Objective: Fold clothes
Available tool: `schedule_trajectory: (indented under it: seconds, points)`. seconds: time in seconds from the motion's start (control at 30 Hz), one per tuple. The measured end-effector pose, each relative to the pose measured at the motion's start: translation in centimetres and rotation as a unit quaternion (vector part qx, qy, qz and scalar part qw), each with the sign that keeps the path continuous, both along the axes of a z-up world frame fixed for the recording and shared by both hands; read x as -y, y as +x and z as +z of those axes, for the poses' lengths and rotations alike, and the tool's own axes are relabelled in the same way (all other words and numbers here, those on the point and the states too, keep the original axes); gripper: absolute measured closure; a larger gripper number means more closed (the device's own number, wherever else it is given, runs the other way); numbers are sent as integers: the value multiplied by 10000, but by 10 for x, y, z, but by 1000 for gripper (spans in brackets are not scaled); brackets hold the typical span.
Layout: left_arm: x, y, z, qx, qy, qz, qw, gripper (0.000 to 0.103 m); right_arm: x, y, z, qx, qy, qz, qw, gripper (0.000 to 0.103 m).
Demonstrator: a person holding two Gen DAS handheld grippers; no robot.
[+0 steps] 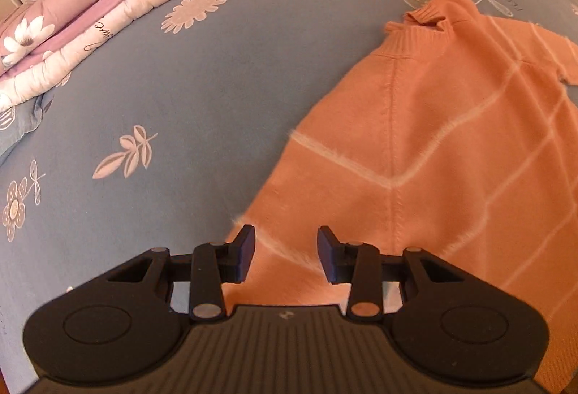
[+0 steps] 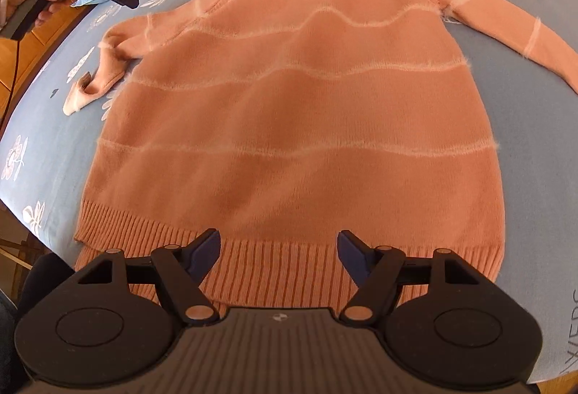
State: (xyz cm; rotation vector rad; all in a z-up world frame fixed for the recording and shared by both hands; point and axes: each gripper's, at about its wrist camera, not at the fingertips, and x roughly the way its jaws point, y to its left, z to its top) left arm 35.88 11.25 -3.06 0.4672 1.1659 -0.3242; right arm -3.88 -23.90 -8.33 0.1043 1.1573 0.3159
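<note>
Two open grippers, sweater flat, bedsheet margins.

1. Bed: blue sheet w/ white flower print.
2. Orange sweater flat on it, hem near, collar far, sleeves out left & right.
3. Pink quilt folded along far edge.

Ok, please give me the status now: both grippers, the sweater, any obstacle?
Left gripper open, empty. Right gripper open over ribbed hem. Orange sweater flat on bed, unfolded. No obstacle.
</note>
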Motion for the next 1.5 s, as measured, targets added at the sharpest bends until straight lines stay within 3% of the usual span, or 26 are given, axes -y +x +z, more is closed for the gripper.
schedule_trajectory:
  seconds: [0.2,0.33,0.4,0.53,0.77,0.9,0.93,0.97,1.0,1.07,1.17,1.27,1.33,1.5]
  points:
    - [-5,77,-48,-1153,-67,-6,9933,67,-9,33,-6,-23,-141,86,9999,27]
    - [-7,104,-68,-1298,-1,-65,9915,67,-16,47,-15,-115,-115,187,9997,27]
    - [-10,109,-76,-1559,-311,-101,9872,65,-22,51,-22,-188,-155,245,9994,27]
    - [-14,103,-94,-2260,-1088,-337,9674,47,-34,57,-31,-200,-409,320,9984,27]
    - [-31,100,-102,-2048,-1032,-74,9733,46,-44,62,-35,-172,-611,539,9965,23]
    - [-23,89,-105,-2092,-920,-280,9731,50,-47,61,-37,-130,-656,513,9964,20]
    - [-19,82,-104,-2017,-799,-333,9756,62,-47,60,-37,-118,-662,508,9964,20]
    - [-14,76,-103,-1942,-677,-387,9779,82,-47,60,-38,-115,-662,512,9964,19]
    - [-10,69,-103,-1861,-552,-433,9800,90,-47,60,-38,-115,-659,521,9964,19]
    - [1,58,-96,-1524,-203,-551,9866,100,-47,61,-38,-117,-653,537,9964,19]
    - [16,38,-75,-713,386,-781,9936,100,-46,61,-36,-112,-643,514,9965,19]
    - [19,27,-44,160,615,-703,9955,100,-46,59,-33,-59,-661,462,9967,19]
    - [8,32,-39,32,459,-367,9983,99,-46,58,-30,-6,-641,426,9970,19]
    - [-1,27,-91,-376,1076,-174,9933,99,-47,55,-25,67,-586,431,9973,19]
